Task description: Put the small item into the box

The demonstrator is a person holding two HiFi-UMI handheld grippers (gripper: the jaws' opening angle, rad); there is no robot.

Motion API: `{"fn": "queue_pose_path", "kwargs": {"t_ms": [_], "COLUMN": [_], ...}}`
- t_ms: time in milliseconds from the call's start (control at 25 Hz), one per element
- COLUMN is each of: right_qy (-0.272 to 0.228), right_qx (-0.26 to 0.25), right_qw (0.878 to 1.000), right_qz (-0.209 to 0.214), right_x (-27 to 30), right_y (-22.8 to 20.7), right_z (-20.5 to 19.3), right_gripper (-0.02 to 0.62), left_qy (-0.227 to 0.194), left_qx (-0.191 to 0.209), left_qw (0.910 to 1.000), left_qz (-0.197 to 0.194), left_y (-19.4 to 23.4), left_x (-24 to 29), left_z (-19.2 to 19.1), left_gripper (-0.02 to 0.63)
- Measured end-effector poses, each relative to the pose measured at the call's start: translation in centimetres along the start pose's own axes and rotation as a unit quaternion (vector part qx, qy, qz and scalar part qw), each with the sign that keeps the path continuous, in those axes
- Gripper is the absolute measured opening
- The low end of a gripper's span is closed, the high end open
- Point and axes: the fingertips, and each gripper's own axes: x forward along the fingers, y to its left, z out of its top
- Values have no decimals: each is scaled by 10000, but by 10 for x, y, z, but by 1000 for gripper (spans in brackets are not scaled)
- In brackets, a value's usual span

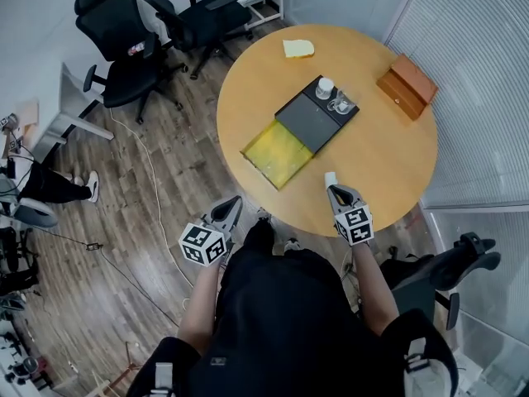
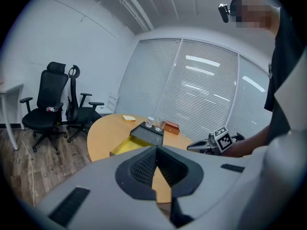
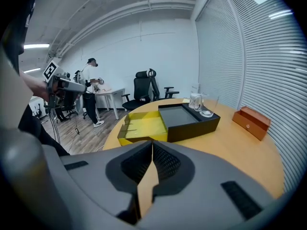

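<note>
Small item, seemingly the pale yellow piece [image 1: 298,48], lies far across the table [image 1: 388,168], apart from the open box [image 1: 277,154]; left gripper [image 1: 233,205] and right gripper [image 1: 334,185] pressed together, empty; placement not begun

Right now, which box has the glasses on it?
The black box, mid-table against the yellow box; the glasses stand on its far end. The brown box sits apart, to the right.

Counter [image 1: 380,168] is warm tan, box [image 1: 279,154] bright yellow, tray [image 1: 310,121] matte black with a grey top, small case [image 1: 407,86] reddish brown.
</note>
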Motion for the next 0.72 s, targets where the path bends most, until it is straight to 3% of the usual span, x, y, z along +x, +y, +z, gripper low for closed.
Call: {"fn": "queue_pose_path", "kwargs": {"t_ms": [240,560,600,720], "right_qy": [579,934,945,1111], "right_qx": [374,899,1027,1250], "right_qw": [9972,9892,9876,9825], "right_qz": [-295,-690,-719,-820], "right_x": [24,38,40,46], "right_y": [-13,-21,-23,-28], "right_z": [-20,-43,-46,-57], "right_gripper": [6,9,19,152], "left_qy": [106,372,410,509], "left_qx": [112,212,224,266], "left_qw": [9991,9943,9935,9910], "left_qz": [-408,-975,-1041,-1210], "left_y": [26,42,43,45], "left_x": [33,71,76,88], "left_z": [26,38,38,40], "left_gripper": [6,6,6,6]}}
